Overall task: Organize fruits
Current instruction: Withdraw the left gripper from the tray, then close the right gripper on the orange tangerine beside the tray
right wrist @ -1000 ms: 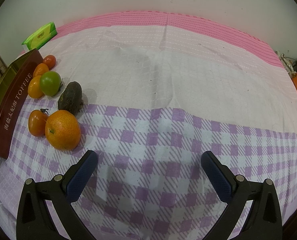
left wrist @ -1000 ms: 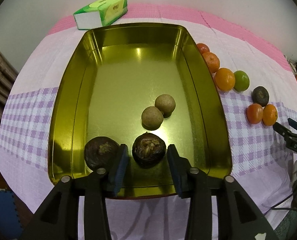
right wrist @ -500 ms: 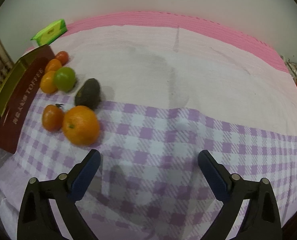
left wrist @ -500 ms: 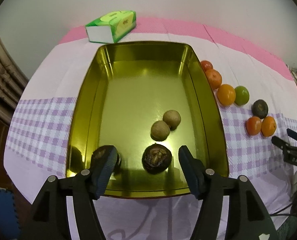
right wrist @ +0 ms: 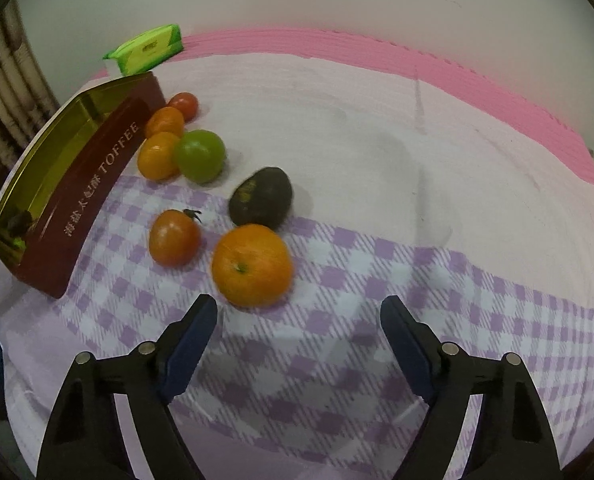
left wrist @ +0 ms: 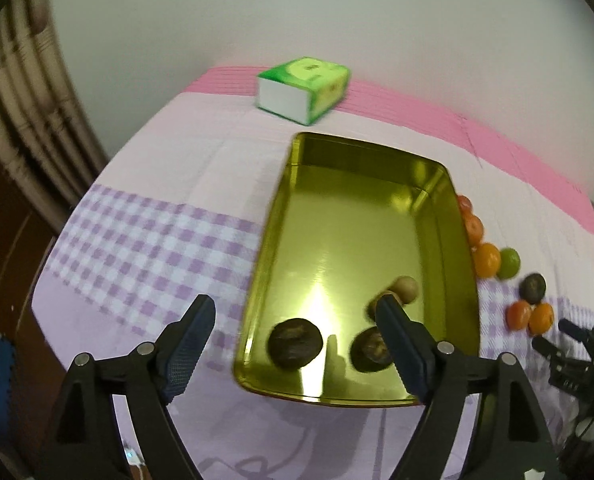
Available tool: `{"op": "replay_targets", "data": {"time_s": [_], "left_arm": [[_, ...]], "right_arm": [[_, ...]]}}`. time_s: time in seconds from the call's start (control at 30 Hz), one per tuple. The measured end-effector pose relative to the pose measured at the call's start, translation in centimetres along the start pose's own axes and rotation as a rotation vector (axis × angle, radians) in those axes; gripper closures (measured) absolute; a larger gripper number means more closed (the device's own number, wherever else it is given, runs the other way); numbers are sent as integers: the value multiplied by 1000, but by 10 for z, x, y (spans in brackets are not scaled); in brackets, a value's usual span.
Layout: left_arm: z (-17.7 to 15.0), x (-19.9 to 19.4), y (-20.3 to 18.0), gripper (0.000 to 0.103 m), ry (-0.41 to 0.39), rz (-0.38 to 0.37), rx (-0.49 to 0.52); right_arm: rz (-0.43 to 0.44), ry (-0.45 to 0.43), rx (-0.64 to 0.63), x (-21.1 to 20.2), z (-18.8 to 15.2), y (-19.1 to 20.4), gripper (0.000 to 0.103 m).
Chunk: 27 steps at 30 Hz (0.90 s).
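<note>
The gold tin [left wrist: 337, 240] holds two dark wrinkled fruits [left wrist: 295, 343] at its near end and two tan round ones [left wrist: 405, 288] behind them. My left gripper [left wrist: 295, 306] hangs above that end, jaws opening, with nothing pressed between the pads. Its right finger [left wrist: 397, 344] hides part of the second dark fruit. On the cloth, a big orange [right wrist: 252, 265] lies just ahead of my right gripper [right wrist: 297, 308]. Those jaws are closing on empty air. Next to it are a tomato [right wrist: 174, 237] and a dark fruit [right wrist: 262, 197].
Along the tin's red side [right wrist: 97, 176] lie a green fruit [right wrist: 199, 155], two small oranges [right wrist: 159, 156] and a red tomato [right wrist: 183, 105]. A green tissue pack [left wrist: 303, 88] stands behind the tin. A wall rises behind the table; its near edge drops off below both grippers.
The left jaws have spread away from the dark fruit, which stays in the tin, and the gripper has lifted and swung left. The right gripper has drifted toward the fruits, its jaws narrowing.
</note>
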<state>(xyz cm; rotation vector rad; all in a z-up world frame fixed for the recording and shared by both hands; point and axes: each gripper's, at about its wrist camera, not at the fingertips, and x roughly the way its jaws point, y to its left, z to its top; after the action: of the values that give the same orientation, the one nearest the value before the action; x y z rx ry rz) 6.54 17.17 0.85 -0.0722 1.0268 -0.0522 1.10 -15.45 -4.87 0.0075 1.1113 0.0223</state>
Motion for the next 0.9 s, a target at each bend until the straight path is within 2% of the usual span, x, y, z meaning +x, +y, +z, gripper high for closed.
{"op": "replay_targets", "data": {"time_s": [0.33,0.4,0.53,0.63,0.7,0.9], "left_arm": [[-5,1,11,23,17,25,-40],[-6,1,13,23,24,26,-45],[-9,1,17,23,40,20,-55],[-9,-3,22,14,35,22,-74],[-9,-4,26,14,29,24,-90],[-10,0,28,14,43,33,-102]], "right_arm": [[-12,2,-43,10,16,22,25],[-10,7,-46,11,15,23,32],[-1,16,-48,17,19,28,37],[8,22,-52,22,23,32,43],[10,17,-54,21,22,32,50],[15,9,-60,13,16,25,60]]}}
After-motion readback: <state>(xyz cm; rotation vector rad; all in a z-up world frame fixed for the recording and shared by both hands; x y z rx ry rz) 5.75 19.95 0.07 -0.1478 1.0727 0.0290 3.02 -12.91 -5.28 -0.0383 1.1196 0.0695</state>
